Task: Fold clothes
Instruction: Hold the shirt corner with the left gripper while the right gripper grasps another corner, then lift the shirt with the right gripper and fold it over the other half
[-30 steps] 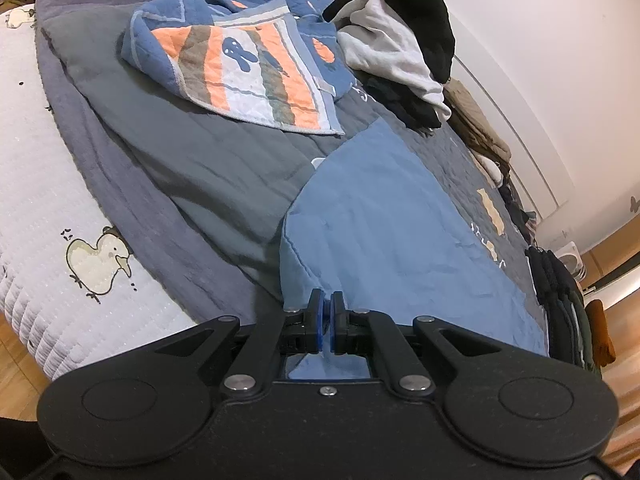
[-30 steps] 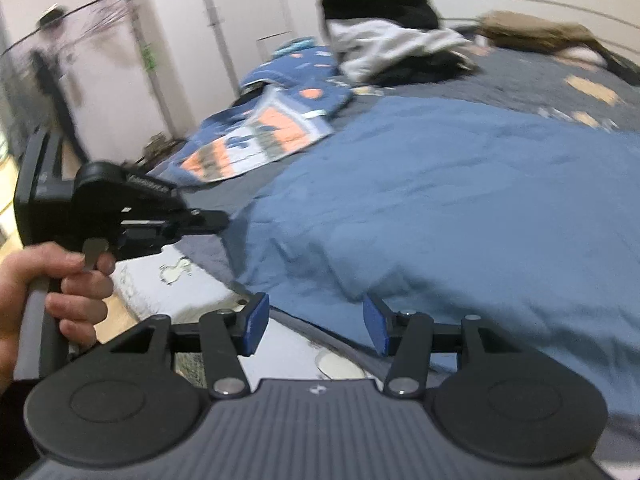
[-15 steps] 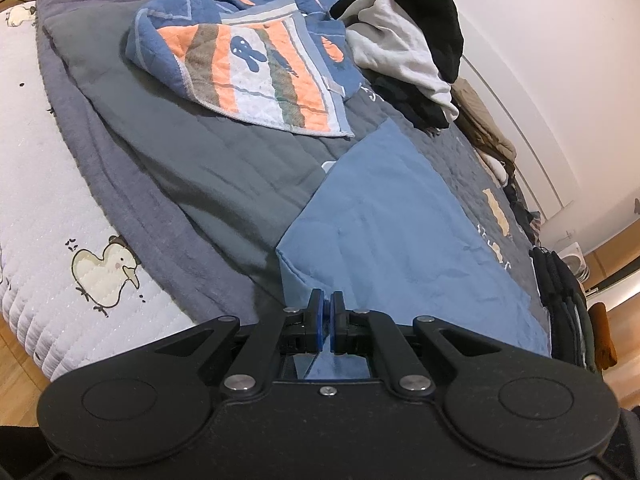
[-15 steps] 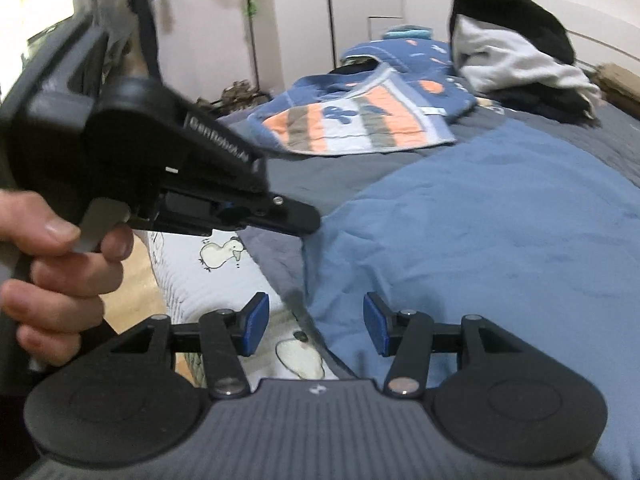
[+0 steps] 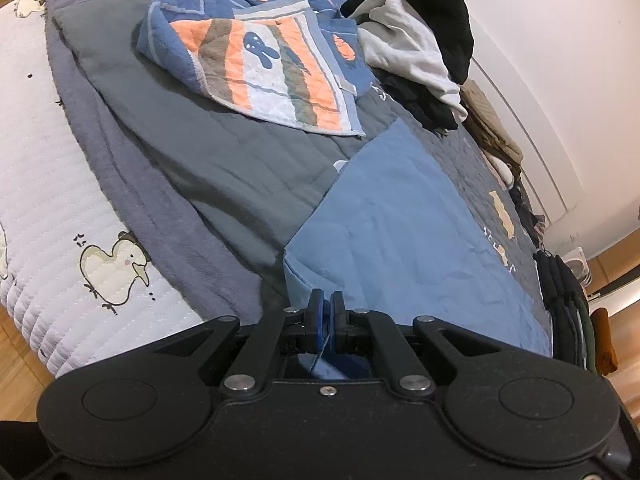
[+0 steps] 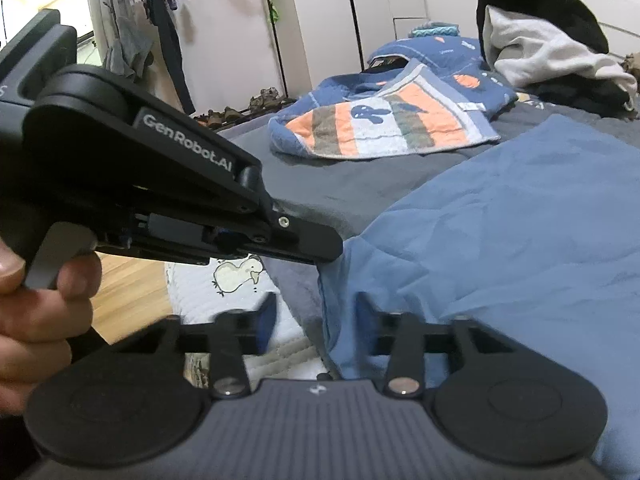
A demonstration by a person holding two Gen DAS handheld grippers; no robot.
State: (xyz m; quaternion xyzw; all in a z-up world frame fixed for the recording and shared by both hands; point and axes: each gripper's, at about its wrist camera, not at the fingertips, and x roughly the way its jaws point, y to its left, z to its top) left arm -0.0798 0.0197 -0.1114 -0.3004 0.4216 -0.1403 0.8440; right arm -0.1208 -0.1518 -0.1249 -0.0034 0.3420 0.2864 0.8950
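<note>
Left claw (image 5: 325, 312) is clamped on the near corner of the blue cloth (image 5: 400, 236), which lies spread on the bed (image 5: 200, 168). Right claw (image 6: 316, 320) is closing around the cloth's edge just beside it, pads not yet touching. Step in hand: securing a second grip. Next move likely requires finishing closure, then lifting both points together.

Left gripper (image 5: 326, 312) — clamped on blue cloth (image 5: 404, 236)

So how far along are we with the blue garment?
Early. The blue garment lies spread on the bed, no finished fold visible. Left tongs are shut on its near corner; right tongs are closing around the edge beside them. The clothes pile remains untouched.
</note>
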